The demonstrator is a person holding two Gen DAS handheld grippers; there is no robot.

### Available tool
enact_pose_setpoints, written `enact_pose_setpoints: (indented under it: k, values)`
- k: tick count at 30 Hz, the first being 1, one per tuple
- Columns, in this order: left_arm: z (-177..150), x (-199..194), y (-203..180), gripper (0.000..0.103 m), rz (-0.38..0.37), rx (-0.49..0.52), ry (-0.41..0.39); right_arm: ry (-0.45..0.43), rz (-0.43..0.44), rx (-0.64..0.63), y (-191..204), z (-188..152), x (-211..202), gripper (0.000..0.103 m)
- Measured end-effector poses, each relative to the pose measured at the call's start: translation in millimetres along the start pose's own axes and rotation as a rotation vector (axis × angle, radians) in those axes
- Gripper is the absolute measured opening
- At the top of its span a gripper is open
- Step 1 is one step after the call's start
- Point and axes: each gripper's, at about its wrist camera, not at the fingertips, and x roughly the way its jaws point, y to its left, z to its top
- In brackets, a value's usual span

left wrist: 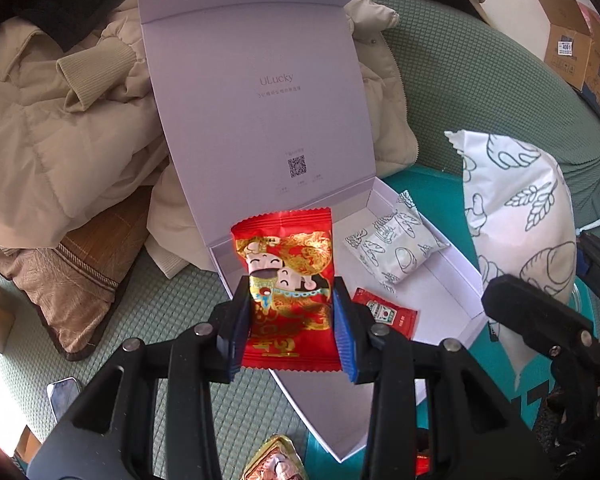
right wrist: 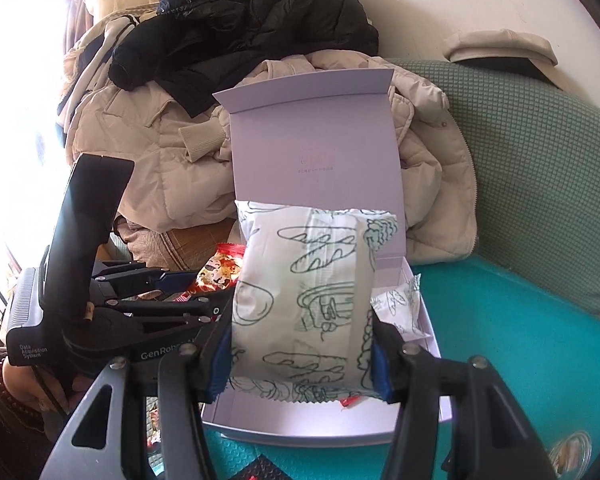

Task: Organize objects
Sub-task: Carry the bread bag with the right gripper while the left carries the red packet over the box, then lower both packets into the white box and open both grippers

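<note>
Left wrist: left claw (left wrist: pixel 292 320) clamped on red snack packet (left wrist: pixel 288 280); right claw (right wrist: pixel 300 356) clamped on white bread packet (right wrist: pixel 304 292).

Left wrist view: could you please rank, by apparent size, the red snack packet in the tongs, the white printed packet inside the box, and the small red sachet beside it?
1. Red snack packet, though nearness to the camera enlarges it.
2. White printed packet.
3. Small red sachet, partly hidden.
</note>
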Motion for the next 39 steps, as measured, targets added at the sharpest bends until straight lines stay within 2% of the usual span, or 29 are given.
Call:
enact_pose_setpoints:
  k: [5, 11, 17, 25, 39]
  values:
    - [8.0, 9.8, -5.3, 0.035, 0.043, 0.036, -0.008, -0.004, 0.017, -0.014, -4.3, 13.4, 13.0, 0.056]
    - [16.2, 24.6, -2.8, 0.035, 0.075, 0.001, -0.011, 0.008, 0.034, -0.022, -12.4, 21.9, 31.9, 0.056]
    - [7.4, 42.8, 9.2, 0.035, 0.039, -0.089, 0.003, 0.034, 0.031, -0.013, -22.3, 11.7, 46.3, 0.056]
    - [-1.4, 57.4, 7.6, 0.035, 0.03, -0.063, 0.041, 0.092, 0.027, 0.043, -39.7, -7.8, 67.3, 0.056]
    - [-1.6, 72.4, 7.0, 0.035, 0.006, -0.049, 0.05, 0.122, 0.016, 0.057, -38.3, -14.4, 73.6, 0.056]
